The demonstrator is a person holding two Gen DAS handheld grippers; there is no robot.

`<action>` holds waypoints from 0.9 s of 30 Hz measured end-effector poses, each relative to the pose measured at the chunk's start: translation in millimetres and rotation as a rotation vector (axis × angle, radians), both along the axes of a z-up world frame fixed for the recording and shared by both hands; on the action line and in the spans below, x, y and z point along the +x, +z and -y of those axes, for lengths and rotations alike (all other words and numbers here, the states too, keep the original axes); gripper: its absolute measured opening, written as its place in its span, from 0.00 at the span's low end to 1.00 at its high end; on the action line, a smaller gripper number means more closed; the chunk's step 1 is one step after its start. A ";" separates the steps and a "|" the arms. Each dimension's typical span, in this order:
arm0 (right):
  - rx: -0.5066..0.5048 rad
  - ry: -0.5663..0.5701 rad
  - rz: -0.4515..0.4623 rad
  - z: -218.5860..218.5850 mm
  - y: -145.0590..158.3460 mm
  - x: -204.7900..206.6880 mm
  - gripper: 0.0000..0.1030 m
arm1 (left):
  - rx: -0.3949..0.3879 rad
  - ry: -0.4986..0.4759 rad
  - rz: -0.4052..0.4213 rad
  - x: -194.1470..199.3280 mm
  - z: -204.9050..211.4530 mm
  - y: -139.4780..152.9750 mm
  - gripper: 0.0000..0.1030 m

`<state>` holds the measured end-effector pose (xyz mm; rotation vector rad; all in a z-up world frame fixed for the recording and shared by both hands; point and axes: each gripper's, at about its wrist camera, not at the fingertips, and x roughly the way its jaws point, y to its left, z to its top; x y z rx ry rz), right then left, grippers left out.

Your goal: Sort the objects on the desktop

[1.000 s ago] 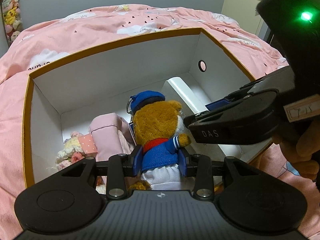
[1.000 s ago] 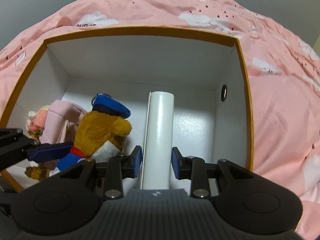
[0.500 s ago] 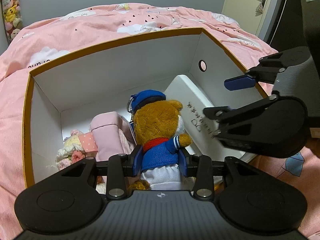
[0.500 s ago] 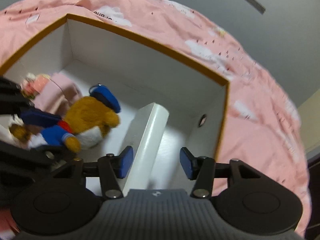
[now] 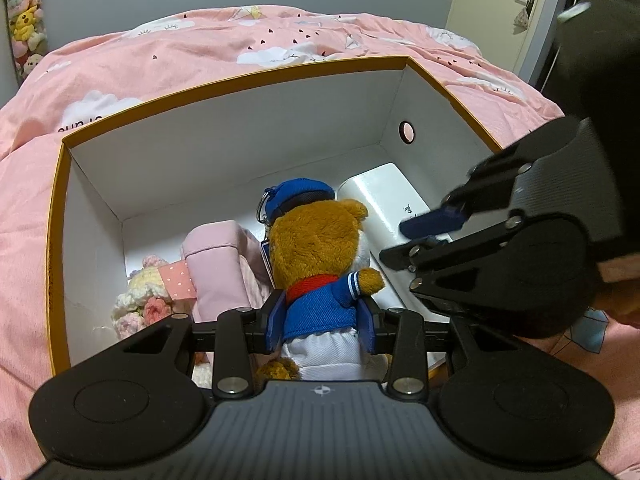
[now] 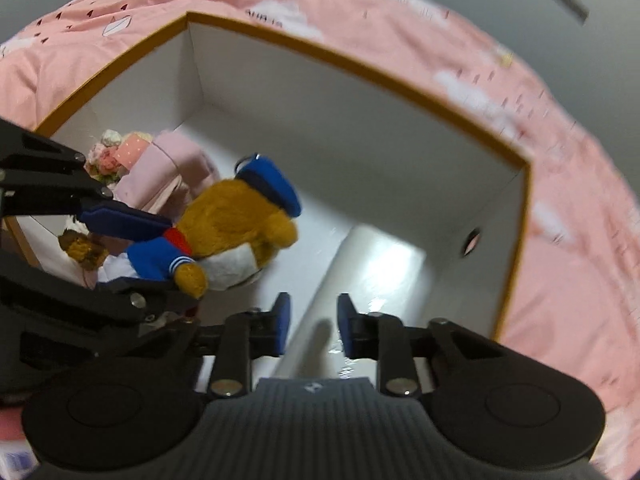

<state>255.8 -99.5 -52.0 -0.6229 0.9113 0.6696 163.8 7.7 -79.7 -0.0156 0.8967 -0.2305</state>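
Released since a second ago, the white tube (image 6: 360, 276) now lies along the floor of the orange-rimmed box (image 6: 360, 68), and the right gripper (image 6: 310, 322) has been drawn back above it, its pads parted and holding nothing. Beside the tube, the sailor bear (image 5: 320, 264) is clamped at the waist by the left gripper (image 5: 320, 326), apparently so that it can be seated upright. A pink pouch (image 5: 220, 268) and crochet flowers (image 5: 140, 304) are packed against the left wall, leaving room for the bear.

Black tongs (image 5: 322, 322), blue pads (image 6: 282, 322)
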 end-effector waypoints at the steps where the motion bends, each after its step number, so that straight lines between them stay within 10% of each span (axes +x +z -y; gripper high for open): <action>1: 0.004 -0.009 -0.019 0.9 -2.6 0.3 0.20 | -0.002 0.000 0.001 -0.3 -0.2 -0.2 0.43; 27: -0.088 -0.032 -0.011 5.2 -6.1 3.6 0.10 | -0.031 0.019 -0.002 -3.1 -4.9 -1.2 0.43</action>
